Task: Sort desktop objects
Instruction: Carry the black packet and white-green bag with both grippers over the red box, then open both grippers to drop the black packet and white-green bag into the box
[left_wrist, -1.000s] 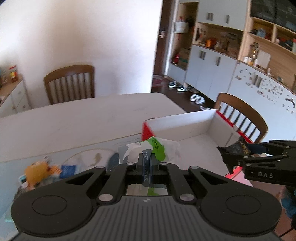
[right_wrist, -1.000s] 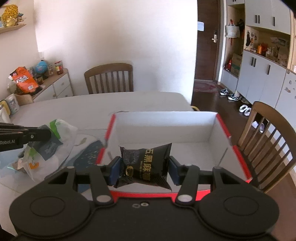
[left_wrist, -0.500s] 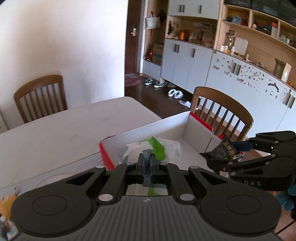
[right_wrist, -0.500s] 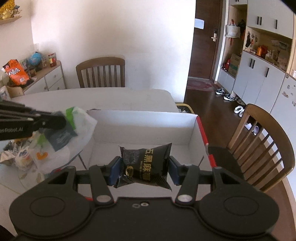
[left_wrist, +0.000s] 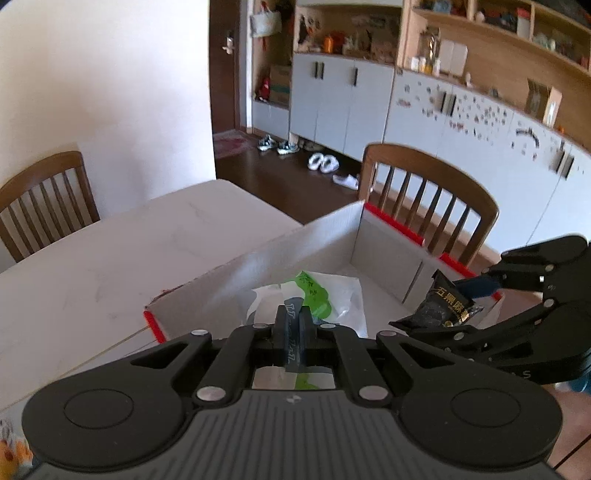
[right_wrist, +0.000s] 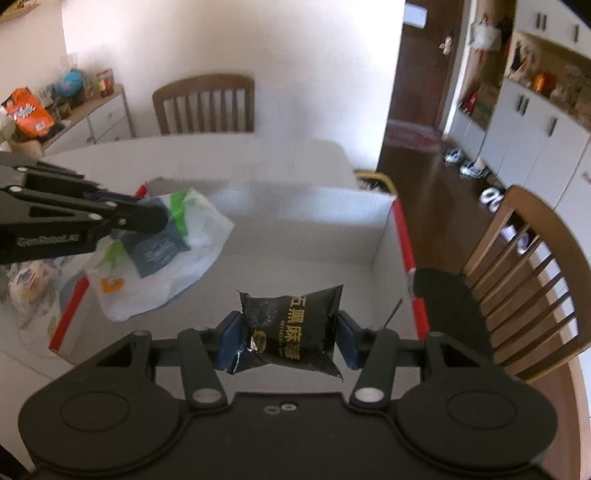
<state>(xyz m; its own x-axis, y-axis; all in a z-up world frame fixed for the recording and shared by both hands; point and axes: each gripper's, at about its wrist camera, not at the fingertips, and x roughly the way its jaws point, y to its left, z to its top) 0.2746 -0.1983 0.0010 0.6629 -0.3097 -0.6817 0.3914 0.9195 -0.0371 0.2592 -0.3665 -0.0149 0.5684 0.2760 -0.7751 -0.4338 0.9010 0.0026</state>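
Note:
A white cardboard box with red edges (right_wrist: 402, 236) (left_wrist: 321, 236) stands on the white table. My left gripper (left_wrist: 292, 325) is shut on a white and green plastic snack bag (left_wrist: 328, 295) and holds it over the box's left part; the bag also shows in the right wrist view (right_wrist: 166, 258). My right gripper (right_wrist: 288, 332) is shut on a black snack packet (right_wrist: 295, 325) and holds it above the box's near side. The packet also shows in the left wrist view (left_wrist: 443, 306).
A wooden chair (right_wrist: 524, 280) stands right of the box and another (right_wrist: 205, 105) at the table's far side. Loose snacks (right_wrist: 26, 280) lie on the table left of the box. A sideboard with packets (right_wrist: 55, 110) is at the far left.
Both grippers have moved over the box with their loads. The white and green bag has travelled from left of the box to above its left part.

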